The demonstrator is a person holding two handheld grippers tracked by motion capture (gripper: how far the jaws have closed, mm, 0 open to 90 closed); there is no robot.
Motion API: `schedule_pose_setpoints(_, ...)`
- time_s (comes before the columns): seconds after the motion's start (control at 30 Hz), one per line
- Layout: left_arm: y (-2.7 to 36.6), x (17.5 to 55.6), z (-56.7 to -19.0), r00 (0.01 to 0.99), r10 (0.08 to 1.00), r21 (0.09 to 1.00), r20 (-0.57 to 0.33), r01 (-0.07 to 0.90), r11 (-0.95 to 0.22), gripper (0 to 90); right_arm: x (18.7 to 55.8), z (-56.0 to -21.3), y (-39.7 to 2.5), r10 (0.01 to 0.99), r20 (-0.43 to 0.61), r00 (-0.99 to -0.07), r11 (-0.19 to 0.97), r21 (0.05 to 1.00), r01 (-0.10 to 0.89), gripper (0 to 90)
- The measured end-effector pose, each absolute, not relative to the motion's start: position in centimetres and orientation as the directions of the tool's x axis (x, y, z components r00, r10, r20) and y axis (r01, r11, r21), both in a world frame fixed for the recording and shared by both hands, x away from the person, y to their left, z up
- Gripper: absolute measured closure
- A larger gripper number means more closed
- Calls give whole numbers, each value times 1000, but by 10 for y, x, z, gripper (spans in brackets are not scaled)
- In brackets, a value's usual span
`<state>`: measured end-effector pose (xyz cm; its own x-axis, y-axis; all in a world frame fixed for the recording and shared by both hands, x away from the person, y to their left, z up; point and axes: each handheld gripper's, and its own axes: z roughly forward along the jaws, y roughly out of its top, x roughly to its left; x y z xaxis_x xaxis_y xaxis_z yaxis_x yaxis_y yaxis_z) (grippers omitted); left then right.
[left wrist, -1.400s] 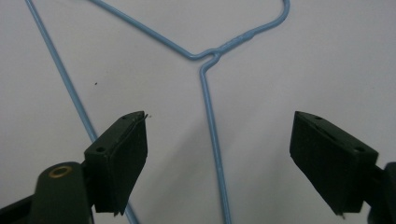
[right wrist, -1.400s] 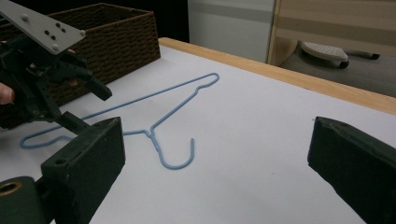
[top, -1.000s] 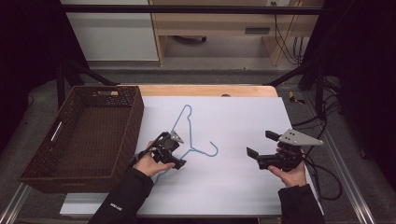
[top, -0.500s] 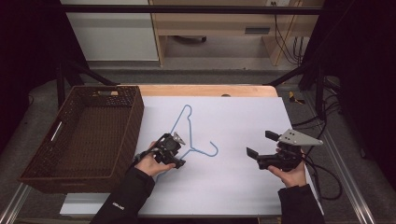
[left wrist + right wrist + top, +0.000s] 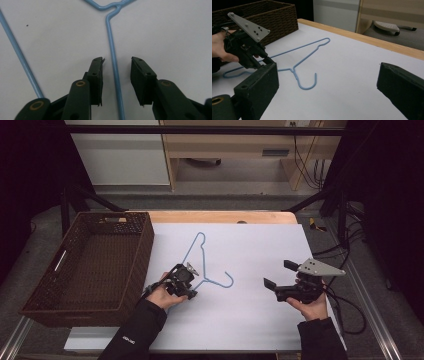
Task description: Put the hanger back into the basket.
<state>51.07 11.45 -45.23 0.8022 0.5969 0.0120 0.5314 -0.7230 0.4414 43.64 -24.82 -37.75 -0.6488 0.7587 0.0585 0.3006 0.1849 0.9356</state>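
- High view: lying flat on the white table sheet [image 5: 250,320], a thin light-blue wire hanger [image 5: 196,251], its hook curling toward the person's right and its far corner pointing up the table. Sitting low over the hanger's near wire, just right of the brown wicker basket [image 5: 125,270], the left gripper [image 5: 188,279]. Hovering well apart on the right, the right gripper [image 5: 275,277], jaws spread and holding nothing.
- Left gripper view: straddling one straight run of the hanger [image 5: 113,57], the left gripper [image 5: 116,62], jaws standing open with the wire between them nearer the left pad, not clamped. Showing here what the high view hides: the twisted joint where the wires meet.
- Right gripper view: gaping wide above the sheet, the right gripper [image 5: 328,75], empty. Showing from the side the hanger [image 5: 307,63] hook's open curve and the left gripper [image 5: 268,60] down at the wire, basket [image 5: 262,12] behind.
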Motion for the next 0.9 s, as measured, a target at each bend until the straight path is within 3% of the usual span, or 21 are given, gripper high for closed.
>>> schedule_pose_setpoints(0.9,110,509,-452,776,631,430,4,569,-701,829,437,-378,-245,757,58,-651,188,935,302,43)
